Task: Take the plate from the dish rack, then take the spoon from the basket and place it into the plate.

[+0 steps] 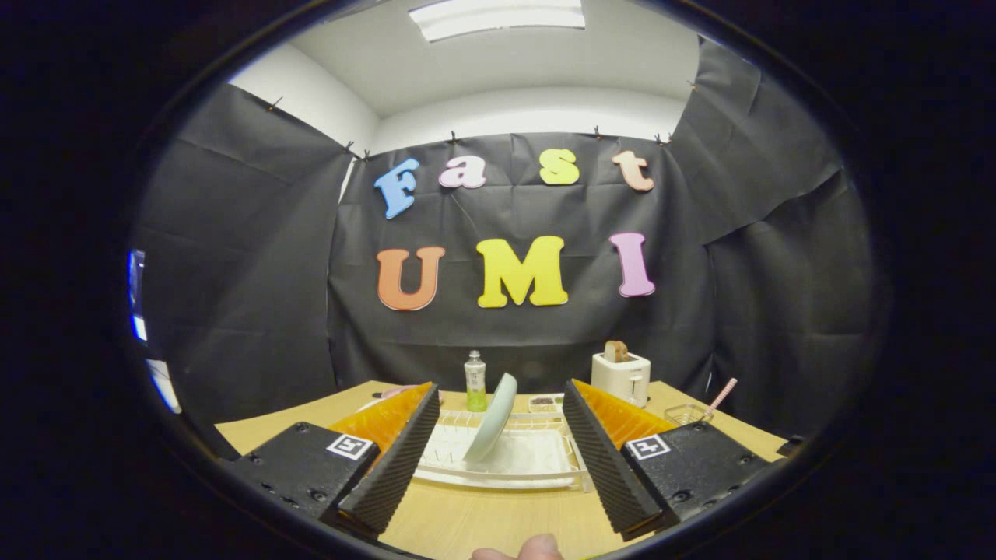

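Observation:
A pale green plate stands on edge, leaning, in a white dish rack on the wooden table. The rack lies just ahead of my gripper, whose two fingers stand wide apart with nothing between them. From here the plate shows in the gap between the fingers, but farther off. To the right, beyond the right finger, a small wire basket holds a spoon with a pink striped handle sticking up.
A white toaster with a slice of bread in it stands at the back right. A small bottle with green liquid stands behind the rack. A small dish sits behind the rack. A fingertip shows below the gripper.

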A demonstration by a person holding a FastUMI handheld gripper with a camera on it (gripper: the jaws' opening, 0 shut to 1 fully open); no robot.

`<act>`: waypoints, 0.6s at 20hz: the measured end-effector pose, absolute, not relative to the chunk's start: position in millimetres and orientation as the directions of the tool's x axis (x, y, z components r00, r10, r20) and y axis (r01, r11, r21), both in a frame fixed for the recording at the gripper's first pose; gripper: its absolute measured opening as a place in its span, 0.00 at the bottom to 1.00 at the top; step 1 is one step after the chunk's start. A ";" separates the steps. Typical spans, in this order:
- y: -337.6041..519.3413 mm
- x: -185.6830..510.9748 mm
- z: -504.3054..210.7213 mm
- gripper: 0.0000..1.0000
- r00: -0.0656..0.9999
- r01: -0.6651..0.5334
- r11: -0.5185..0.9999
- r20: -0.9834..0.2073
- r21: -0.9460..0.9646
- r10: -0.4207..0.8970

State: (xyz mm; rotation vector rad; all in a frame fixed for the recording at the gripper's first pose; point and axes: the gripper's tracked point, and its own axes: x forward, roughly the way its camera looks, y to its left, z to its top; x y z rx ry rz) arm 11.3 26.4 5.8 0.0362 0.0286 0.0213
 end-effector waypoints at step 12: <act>35.1 39.8 26.1 1.00 0.991 -0.098 0.993 -0.082 0.063 0.103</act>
